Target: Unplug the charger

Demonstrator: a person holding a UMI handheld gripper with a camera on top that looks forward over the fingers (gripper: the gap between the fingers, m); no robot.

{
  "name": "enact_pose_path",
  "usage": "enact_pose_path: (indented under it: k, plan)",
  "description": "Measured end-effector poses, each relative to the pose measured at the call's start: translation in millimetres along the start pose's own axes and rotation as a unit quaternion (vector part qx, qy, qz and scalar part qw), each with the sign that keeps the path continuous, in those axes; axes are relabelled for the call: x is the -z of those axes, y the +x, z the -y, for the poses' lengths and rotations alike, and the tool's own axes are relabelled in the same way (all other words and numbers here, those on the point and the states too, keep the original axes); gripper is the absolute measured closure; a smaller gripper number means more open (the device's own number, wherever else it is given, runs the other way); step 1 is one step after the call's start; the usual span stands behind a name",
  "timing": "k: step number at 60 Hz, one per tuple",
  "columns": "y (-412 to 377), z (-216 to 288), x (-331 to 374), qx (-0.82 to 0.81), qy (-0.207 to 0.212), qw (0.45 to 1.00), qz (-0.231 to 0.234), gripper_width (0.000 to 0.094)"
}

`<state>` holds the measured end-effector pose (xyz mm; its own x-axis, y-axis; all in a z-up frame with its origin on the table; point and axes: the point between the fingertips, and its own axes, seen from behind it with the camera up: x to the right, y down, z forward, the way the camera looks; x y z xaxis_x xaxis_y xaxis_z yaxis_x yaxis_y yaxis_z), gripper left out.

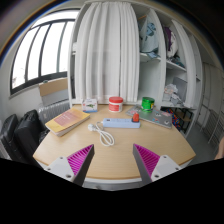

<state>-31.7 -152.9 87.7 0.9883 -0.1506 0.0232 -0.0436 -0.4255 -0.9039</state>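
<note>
A white power strip lies on the far half of the wooden table, and its white cable coils toward me. A small dark charger appears to sit at the strip's right end. My gripper hovers over the near table edge, well short of the strip. Its pink-padded fingers stand wide apart, open, with nothing between them.
A stack of books lies at the left. A white clock, a red-lidded jar and a green cup stand at the back. Chairs flank the table. Curtains and shelves stand behind.
</note>
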Motion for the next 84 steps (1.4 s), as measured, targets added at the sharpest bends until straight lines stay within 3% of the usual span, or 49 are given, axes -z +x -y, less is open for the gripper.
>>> enact_pose_path:
  k: [10,31,48,58,64,66,72,84]
  plan:
    - [0.5,11.0,-9.0,-0.014,0.01,1.0,0.011,0.0125]
    - [82.7,44.3,-111.1,-0.022,0.006,0.999,-0.037,0.0119]
    - [127.9,55.0,-221.1,-0.019,-0.003,1.0,-0.021,0.0107]
    - [118.6,51.7,-255.4,-0.02,-0.014,1.0,0.003,0.0127]
    - [109.7,54.7,-259.2,-0.045,0.003,0.999,0.025,0.0167]
    - [111.7,56.2,-267.6,-0.038,0.005,0.999,0.015,0.0227]
    - [107.7,58.9,-270.9,-0.006,0.008,1.0,0.005,0.0564]
    - [116.5,58.9,-270.0,-0.02,0.007,0.999,-0.024,0.0749]
